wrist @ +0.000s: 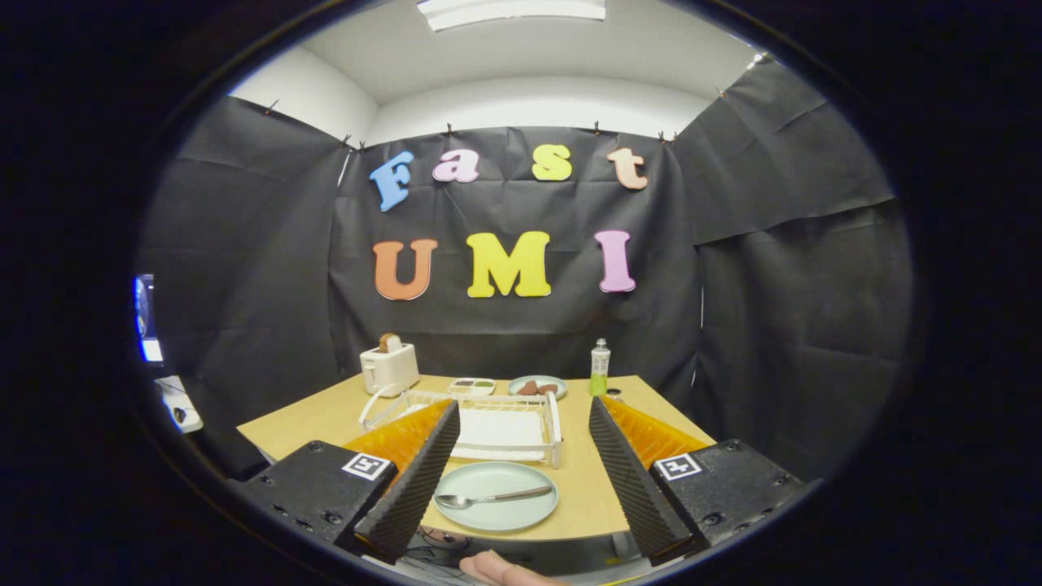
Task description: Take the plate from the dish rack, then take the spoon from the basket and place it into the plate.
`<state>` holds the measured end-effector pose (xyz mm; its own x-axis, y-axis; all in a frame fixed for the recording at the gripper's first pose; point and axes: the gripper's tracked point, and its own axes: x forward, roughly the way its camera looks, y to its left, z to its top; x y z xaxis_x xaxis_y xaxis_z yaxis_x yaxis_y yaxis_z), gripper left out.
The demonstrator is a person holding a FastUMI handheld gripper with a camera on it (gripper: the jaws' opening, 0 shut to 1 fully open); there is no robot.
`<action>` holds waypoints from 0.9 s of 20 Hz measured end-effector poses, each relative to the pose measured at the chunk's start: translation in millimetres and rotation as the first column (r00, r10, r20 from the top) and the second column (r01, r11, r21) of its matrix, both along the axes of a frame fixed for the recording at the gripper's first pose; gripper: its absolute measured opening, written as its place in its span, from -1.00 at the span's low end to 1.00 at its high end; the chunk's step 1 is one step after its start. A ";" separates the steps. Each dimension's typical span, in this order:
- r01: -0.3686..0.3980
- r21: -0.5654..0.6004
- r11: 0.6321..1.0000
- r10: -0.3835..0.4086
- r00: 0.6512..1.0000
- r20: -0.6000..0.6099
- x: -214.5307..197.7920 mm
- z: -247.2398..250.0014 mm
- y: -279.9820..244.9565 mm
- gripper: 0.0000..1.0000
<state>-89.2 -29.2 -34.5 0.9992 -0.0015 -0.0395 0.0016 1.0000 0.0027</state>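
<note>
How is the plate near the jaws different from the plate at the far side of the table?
The near plate lies just beyond the open gripper, in front of the rack; the far plate lies behind the rack, beside the bottle. The near plate holds a spoon; the far plate holds brown food pieces. Both are round, pale and flat on the table.

A gripper finger (411, 480) hides the near corner of the dish rack (521, 427) and the plate's (521, 509) rim. Contents of two far dishes (537, 386) stay too small to identify; a screen (146, 319) is cut off.
</note>
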 end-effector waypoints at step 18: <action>-0.022 -0.007 1.000 0.022 0.999 -0.026 3.3 -3.1 2.2 1.00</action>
